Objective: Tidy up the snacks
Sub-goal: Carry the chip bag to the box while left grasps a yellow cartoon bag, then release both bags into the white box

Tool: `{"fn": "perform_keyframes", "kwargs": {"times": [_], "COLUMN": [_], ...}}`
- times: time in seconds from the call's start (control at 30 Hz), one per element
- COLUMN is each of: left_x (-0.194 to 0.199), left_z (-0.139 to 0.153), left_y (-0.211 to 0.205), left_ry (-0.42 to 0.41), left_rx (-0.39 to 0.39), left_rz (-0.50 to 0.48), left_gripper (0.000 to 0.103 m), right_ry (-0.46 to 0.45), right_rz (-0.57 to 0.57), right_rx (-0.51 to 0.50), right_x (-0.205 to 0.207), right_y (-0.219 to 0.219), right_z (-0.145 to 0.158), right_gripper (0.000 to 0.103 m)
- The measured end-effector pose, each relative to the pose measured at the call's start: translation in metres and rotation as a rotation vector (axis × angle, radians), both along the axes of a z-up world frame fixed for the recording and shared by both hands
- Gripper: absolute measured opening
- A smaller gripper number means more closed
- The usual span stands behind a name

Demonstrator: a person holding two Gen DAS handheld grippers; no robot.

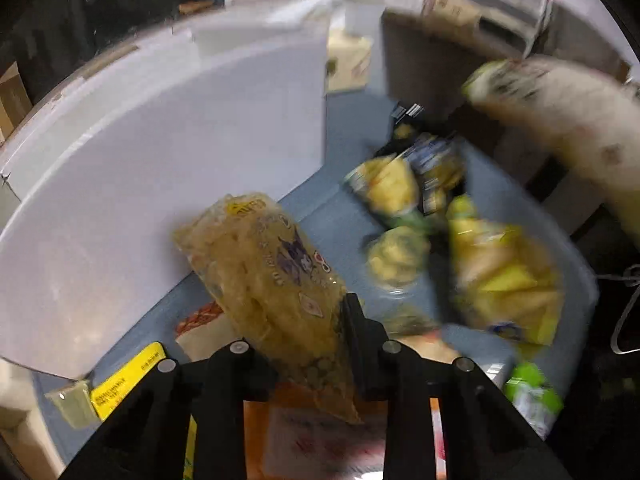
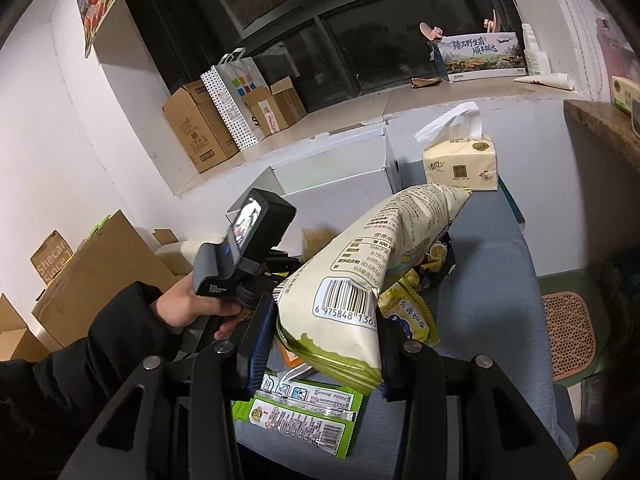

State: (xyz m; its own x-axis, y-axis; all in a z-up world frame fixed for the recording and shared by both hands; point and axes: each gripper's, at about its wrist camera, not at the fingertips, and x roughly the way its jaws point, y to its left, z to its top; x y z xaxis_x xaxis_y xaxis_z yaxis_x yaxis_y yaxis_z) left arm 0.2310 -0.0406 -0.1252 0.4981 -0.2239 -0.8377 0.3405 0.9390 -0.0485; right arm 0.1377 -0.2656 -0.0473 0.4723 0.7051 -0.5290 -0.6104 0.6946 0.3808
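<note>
The left gripper [image 1: 296, 364] is seen nearest in its own view, its jaws closed on the lower end of a clear bag [image 1: 264, 280] of pale snack pieces with a purple cartoon print. The bag is held tilted up and to the left, in front of a white box [image 1: 160, 152]. Under the gripper an orange pack [image 1: 320, 440] and a yellow-labelled pack [image 1: 128, 380] are seen lying on the blue surface [image 1: 340, 128]. To the right, a blurred heap of yellow packs [image 1: 440, 240] is spread over that surface. At the far right a cream bag [image 1: 560, 112] is seen raised above the heap.

In the right wrist view, the right gripper [image 2: 320, 340] is seen closed on the sealed bottom edge of that cream bag [image 2: 360, 272], barcode side toward the camera, its top pointing up and to the right. At the left, a hand [image 2: 188, 304] in a dark sleeve is seen around the handle of the left gripper, which carries a small camera [image 2: 256, 228]. Below the cream bag a green pack [image 2: 300, 412] is seen lying flat on the blue surface [image 2: 488, 300]. Beyond, the white box [image 2: 332, 176] and, to its right, a tissue pack [image 2: 460, 164] are seen.
</note>
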Motion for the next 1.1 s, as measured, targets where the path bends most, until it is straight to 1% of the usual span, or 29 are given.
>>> {"fn": "perform_keyframes", "kwargs": {"times": [0.13,0.17,0.37,0.43,0.5,0.57,0.63,0.73,0.83,0.97,1.03,1.1], "left_x": [-0.033,-0.043,-0.099,-0.108,-0.108,-0.100,-0.091,-0.073,-0.042,0.002,0.019,0.035], "left_z": [0.024,0.033,0.076,0.092,0.108,0.118,0.126,0.135,0.142,0.140,0.136,0.131], "left_y": [0.006,0.009,0.040,0.053,0.063,0.075,0.090,0.108,0.124,0.138,0.142,0.144], "left_ry": [-0.113,-0.151,-0.301,-0.347,-0.377,-0.392,-0.408,-0.415,-0.421,-0.388,-0.375,-0.363], "left_rx": [-0.030,-0.038,-0.122,-0.127,-0.128,-0.135,-0.122,-0.130,-0.105,-0.067,-0.040,-0.024], "left_rz": [0.016,0.034,0.134,0.171,0.199,0.232,0.271,0.301,0.337,0.368,0.384,0.402], "left_gripper": [0.029,0.029,0.029,0.029,0.029,0.029,0.029,0.029,0.029,0.029,0.029,0.029], "right_ry": [0.001,0.001,-0.034,-0.048,-0.069,-0.094,-0.121,-0.179,-0.222,-0.230,-0.237,-0.220], "right_rz": [0.006,0.008,0.046,0.064,0.090,0.119,0.133,0.159,0.170,0.166,0.162,0.164], "right_rx": [-0.006,-0.007,-0.004,-0.001,0.000,-0.009,-0.025,-0.063,-0.102,-0.206,-0.248,-0.276], "right_x": [-0.001,0.000,-0.001,0.000,0.006,0.015,0.026,0.056,0.088,0.135,0.152,0.170], "right_y": [0.005,0.006,0.024,0.034,0.048,0.065,0.080,0.109,0.134,0.171,0.184,0.192], "right_z": [-0.002,-0.002,0.007,0.011,0.017,0.024,0.030,0.047,0.061,0.066,0.064,0.058], "right_gripper": [0.045,0.045,0.045,0.045,0.045,0.045,0.045,0.045,0.045,0.045,0.045,0.046]}}
